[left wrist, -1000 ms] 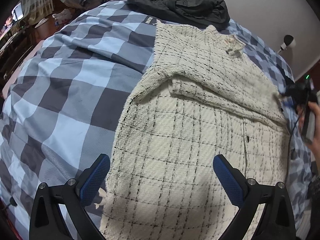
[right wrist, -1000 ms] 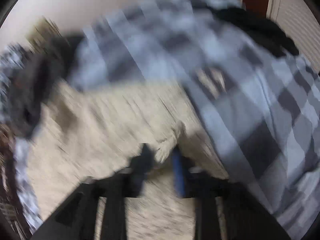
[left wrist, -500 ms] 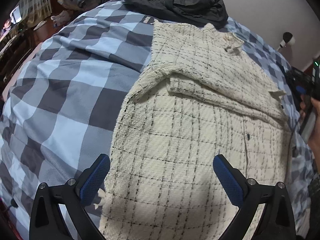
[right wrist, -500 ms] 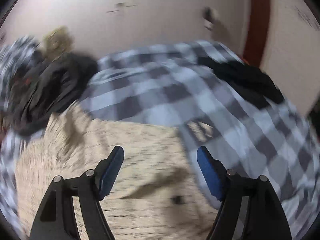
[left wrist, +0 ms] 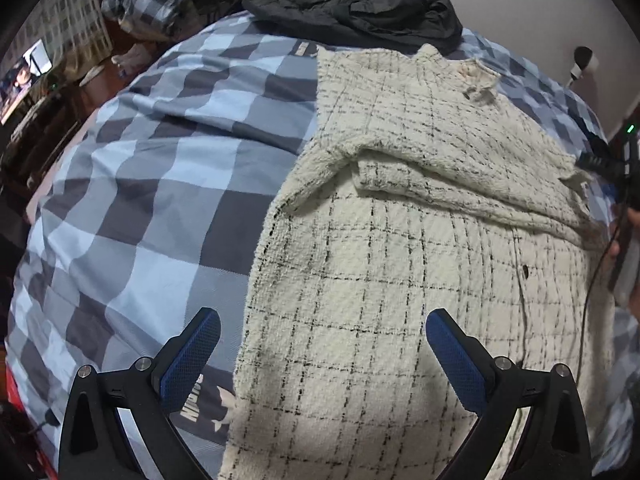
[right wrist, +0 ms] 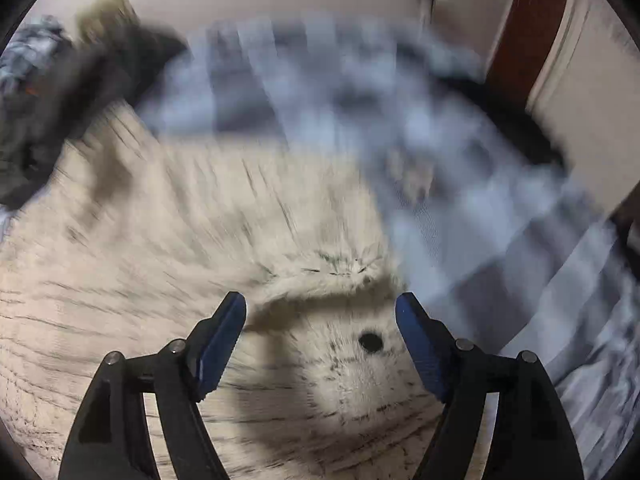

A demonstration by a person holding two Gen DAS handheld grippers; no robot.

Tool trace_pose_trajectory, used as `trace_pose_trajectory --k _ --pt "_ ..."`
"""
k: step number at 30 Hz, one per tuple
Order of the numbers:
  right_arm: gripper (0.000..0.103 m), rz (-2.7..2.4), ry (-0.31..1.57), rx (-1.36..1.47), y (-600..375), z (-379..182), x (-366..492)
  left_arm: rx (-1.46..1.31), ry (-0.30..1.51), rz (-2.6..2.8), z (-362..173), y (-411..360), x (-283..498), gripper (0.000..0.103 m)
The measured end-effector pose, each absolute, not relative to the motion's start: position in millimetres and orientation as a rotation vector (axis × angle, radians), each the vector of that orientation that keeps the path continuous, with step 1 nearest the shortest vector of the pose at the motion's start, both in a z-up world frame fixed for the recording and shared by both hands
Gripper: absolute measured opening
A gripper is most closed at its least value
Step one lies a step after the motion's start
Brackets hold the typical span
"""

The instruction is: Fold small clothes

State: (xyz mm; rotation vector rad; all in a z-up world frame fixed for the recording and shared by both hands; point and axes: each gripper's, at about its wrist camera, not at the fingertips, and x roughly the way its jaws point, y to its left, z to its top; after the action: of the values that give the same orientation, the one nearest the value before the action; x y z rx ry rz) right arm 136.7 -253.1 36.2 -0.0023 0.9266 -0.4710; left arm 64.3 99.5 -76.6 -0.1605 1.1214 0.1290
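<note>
A cream, black-checked fleece jacket [left wrist: 400, 264] lies sleeve-folded on a blue-and-grey checked bed [left wrist: 152, 184] — left hand-held gripper [left wrist: 320, 356] and right hand-held gripper [right wrist: 320, 344] both spread wide, gripping nothing.

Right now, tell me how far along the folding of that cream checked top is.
Done: one sleeve lies folded across the chest of the cream checked top, which is spread on the checkered bedcover. In hand: nothing; the left claw hangs open over the hem, and the right claw is open above the fabric, gripping nothing. Left: the rest of the folding; the body is still spread full length.
</note>
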Motion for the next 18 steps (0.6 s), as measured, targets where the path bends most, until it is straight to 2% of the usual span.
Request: trace_pose_trajectory --k 2,3,9,11,12,18 --pt "0.078 -0.403 0.842 -0.069 -217.0 53.9 127.2 -0.150 1.107 0.137 -73.7 99.7 63.2 0.103" --pt "0.082 -0.343 0.862 -0.093 -196.4 55.1 127.9 -0.150 1.106 0.142 -73.7 100.5 62.7 0.103" --pt "0.082 -0.197 1.096 -0.134 -132.8 0.2 132.1 -0.179 1.122 0.161 -77.0 109.2 61.4 0.103" --pt "0.082 -0.220 1.224 -0.108 -143.9 -25.9 130.9 -0.168 1.118 0.177 -76.3 111.3 60.8 0.103" --pt "0.083 -0.200 1.220 -0.040 -157.1 -27.7 126.5 -0.164 1.115 0.180 -75.7 112.3 60.8 0.103" --pt "0.082 -0.442 1.259 -0.037 -244.5 26.8 88.5 -0.099 1.095 0.191 -68.1 110.2 60.7 0.103"
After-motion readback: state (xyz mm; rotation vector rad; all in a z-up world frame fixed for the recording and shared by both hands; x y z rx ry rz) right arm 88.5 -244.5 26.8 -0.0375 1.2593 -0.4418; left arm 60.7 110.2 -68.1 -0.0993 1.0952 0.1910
